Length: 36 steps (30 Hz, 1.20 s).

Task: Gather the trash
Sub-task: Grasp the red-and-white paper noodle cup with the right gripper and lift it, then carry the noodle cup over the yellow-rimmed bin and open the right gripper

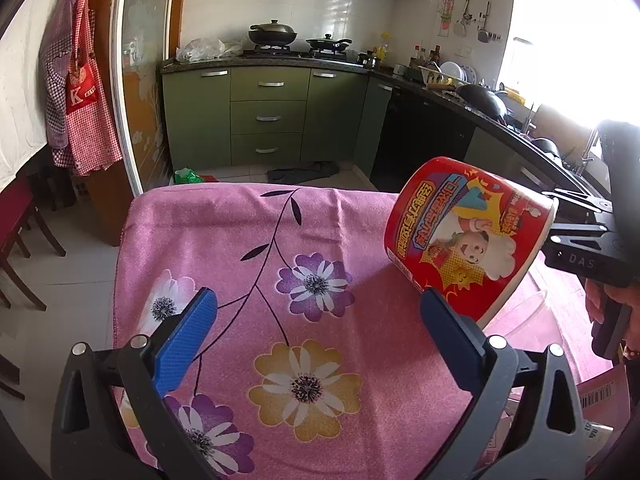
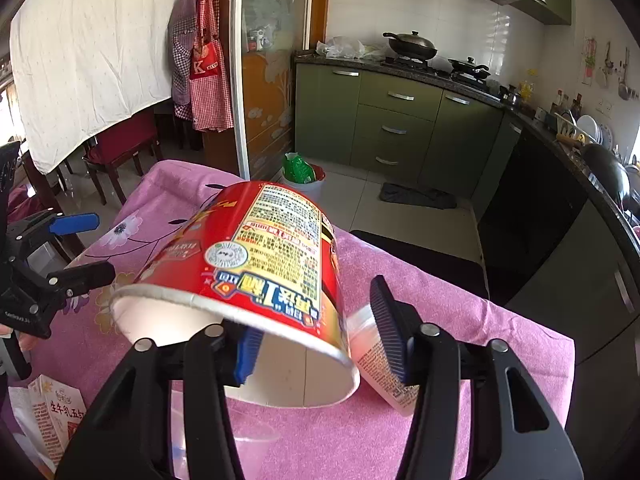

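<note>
your right gripper [image 2: 320,336] seems to pinch the cup [image 2: 256,272] rim at frame centre, though its jaws look wide; your left gripper [image 1: 316,320] gapes empty over the cloth [image 1: 248,220].

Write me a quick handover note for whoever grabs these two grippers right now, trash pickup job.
Right gripper: grips the rim wall of the red instant noodle cup, one finger inside; cup is lifted and tilted, mouth toward the camera.
Left gripper: open, empty, above the pink floral tablecloth.
Still on the table: milk carton, a plastic bottle behind the cup, a clear plastic cup.
Possible drop point: the bin on the kitchen floor.
Done: noodle cup picked up. Left: bin it, then collect the rest.
</note>
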Available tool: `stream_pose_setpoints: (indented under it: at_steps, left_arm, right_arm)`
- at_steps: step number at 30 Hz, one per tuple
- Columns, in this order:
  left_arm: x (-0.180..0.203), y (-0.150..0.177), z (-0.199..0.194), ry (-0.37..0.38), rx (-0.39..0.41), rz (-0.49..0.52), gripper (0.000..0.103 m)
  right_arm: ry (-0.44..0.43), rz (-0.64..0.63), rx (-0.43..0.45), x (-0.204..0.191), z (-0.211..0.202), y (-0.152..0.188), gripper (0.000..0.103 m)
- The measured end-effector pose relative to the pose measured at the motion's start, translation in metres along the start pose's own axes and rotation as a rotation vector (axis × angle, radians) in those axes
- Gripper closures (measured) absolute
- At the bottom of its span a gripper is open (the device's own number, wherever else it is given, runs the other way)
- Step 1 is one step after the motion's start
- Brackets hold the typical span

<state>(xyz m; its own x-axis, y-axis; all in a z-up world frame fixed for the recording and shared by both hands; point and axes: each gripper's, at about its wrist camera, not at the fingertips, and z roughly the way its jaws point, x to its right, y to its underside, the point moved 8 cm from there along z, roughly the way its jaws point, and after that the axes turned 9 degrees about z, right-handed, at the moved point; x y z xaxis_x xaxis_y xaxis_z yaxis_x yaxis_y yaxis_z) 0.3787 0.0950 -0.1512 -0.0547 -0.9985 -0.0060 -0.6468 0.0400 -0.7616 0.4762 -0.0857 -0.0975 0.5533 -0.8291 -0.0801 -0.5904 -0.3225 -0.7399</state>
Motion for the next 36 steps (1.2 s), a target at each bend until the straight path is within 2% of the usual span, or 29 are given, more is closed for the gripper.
stream_pose_setpoints:
  at_steps: [2,3,10,15,18,22,24,27,30,32,36]
  left_arm:
    - [0.000,0.002,0.002,0.000,-0.007,-0.002,0.006]
    - [0.000,0.003,0.003,0.007,-0.009,-0.006,0.006]
    - [0.004,0.005,0.005,-0.009,-0.006,0.014,0.006]
    - [0.006,0.005,0.005,-0.018,-0.002,0.024,0.006]
    - [0.006,0.006,0.004,-0.024,-0.003,0.029,0.006]
    - [0.009,0.004,-0.002,-0.007,0.008,0.030,0.006]
    - [0.011,0.003,-0.007,0.000,0.015,0.037,0.006]
    - [0.014,0.001,-0.014,0.017,0.030,0.035,0.006]
    - [0.019,0.000,-0.020,0.033,0.040,0.037,0.006]
    - [0.023,-0.001,-0.023,0.035,0.047,0.051,0.006]
    - [0.032,-0.003,-0.027,0.032,0.053,0.086,0.006]
  right_arm:
    - [0.014,0.015,0.004,0.000,0.007,-0.003,0.078]
    - [0.025,0.026,0.012,0.001,0.010,-0.006,0.092]
    - [0.053,0.063,0.036,0.006,0.021,-0.015,0.099]
    - [0.079,0.105,0.084,0.014,0.016,-0.035,0.099]
    - [0.096,0.145,0.121,0.025,-0.011,-0.047,0.099]
    - [0.128,0.222,0.150,0.058,-0.081,-0.042,0.099]
    - [0.138,0.292,0.142,0.084,-0.126,-0.023,0.099]
    - [0.194,0.412,0.105,0.132,-0.193,0.027,0.099]
    - [0.275,0.565,0.031,0.188,-0.254,0.104,0.099]
    - [0.359,0.660,-0.032,0.224,-0.285,0.159,0.098]
    - [0.447,0.860,-0.178,0.279,-0.315,0.272,0.096]
